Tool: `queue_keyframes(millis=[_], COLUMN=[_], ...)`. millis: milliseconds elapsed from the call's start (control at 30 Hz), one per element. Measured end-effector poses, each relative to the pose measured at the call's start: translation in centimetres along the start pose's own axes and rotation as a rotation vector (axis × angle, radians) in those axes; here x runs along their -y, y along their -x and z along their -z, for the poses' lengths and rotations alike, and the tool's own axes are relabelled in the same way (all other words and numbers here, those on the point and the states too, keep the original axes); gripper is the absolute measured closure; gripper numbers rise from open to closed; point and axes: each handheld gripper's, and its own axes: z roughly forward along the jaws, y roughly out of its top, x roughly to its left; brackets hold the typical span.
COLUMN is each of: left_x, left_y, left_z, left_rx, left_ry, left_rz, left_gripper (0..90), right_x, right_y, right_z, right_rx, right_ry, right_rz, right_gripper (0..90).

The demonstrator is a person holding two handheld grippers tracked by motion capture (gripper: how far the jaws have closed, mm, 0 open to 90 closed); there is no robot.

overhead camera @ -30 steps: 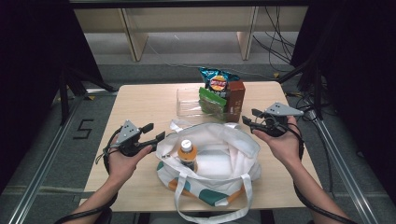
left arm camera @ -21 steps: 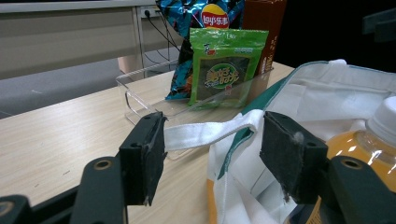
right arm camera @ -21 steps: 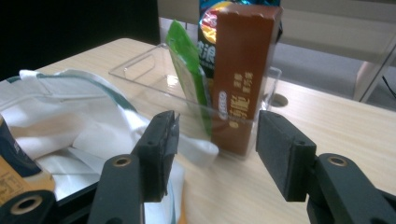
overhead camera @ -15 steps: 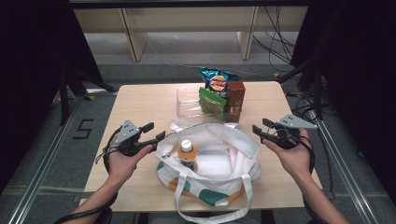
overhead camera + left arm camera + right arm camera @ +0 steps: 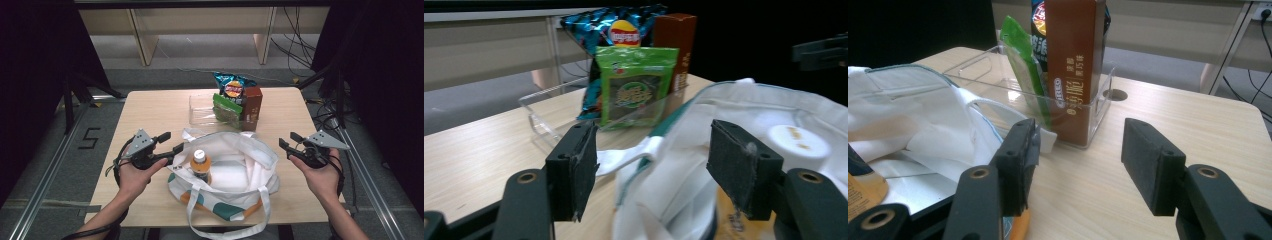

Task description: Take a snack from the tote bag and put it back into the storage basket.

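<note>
Light wooden table (image 5: 150, 107) is sitting on a grey floor, where a black "5" marking (image 5: 88, 138) is showing at the left. White fabric tote bag with green and orange patches (image 5: 227, 172) is lying open at the near middle of the table, its handles trailing toward the near edge. Clear plastic rectangular bin (image 5: 202, 107) is standing just behind the bag, holding three upright packs at its right end. Blue crisp bag with a red-and-yellow round logo (image 5: 231, 86), lettering too blurred to read, is leaning at the back. Brown carton with white Chinese characters (image 5: 1073, 65) is standing at the bin's right corner. Green snack pouch with yellow lettering (image 5: 636, 85), unreadable, is standing in front. Orange drink bottle with a white cap (image 5: 200, 165) is standing upright inside the bag. Left gripper (image 5: 168, 143) is hovering at the bag's left rim, jaws wide apart, gripping nothing. Right gripper (image 5: 289, 141) is hanging right of the bag, clear of it, jaws wide apart, empty.
</note>
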Motion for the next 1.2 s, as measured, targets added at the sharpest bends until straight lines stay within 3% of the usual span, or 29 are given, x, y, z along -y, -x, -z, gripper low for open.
queue_keyframes(millis=[100,200,400,567,800,967,1000,1100,1200], left_x=[-0.2,-0.3,-0.4,-0.3,0.1,0.7,0.8,1.0,1.1], left_y=[0.6,1.4,2.7,4.1,4.7,4.9,4.9,4.8,4.9], left_z=[0.0,0.0,-0.3,-1.0,-2.1,-2.6,-2.6,-2.8,-2.9], left_rx=[0.023,0.086,0.135,0.173,0.200,0.191,0.190,0.183,0.184], left_ry=[0.000,0.020,0.022,-0.005,-0.025,-0.046,-0.045,-0.052,-0.055], left_rz=[0.004,0.044,0.033,0.035,0.020,-0.008,-0.010,-0.023,-0.038], left_gripper=[35.3,35.9,36.2,37.5,41.2,45.5,47.7,50.3,52.4], right_x=[0.0,0.0,0.0,0.1,0.1,0.1,0.1,0.2,0.3], right_y=[0.0,-0.4,-0.3,-0.3,-0.3,-0.4,-0.2,-0.2,-0.4], right_z=[0.0,0.1,0.0,0.0,-0.1,-0.1,-0.2,-0.2,-0.2], right_rx=[0.003,0.009,0.006,0.003,-0.011,-0.005,-0.008,-0.010,-0.015], right_ry=[0.004,-0.011,-0.013,-0.017,-0.019,-0.027,-0.023,-0.021,-0.033], right_rz=[0.013,-0.036,-0.009,-0.005,-0.009,-0.017,0.004,0.007,-0.020], right_gripper=[48.6,48.6,48.6,48.5,48.3,48.4,48.4,48.4,48.4])
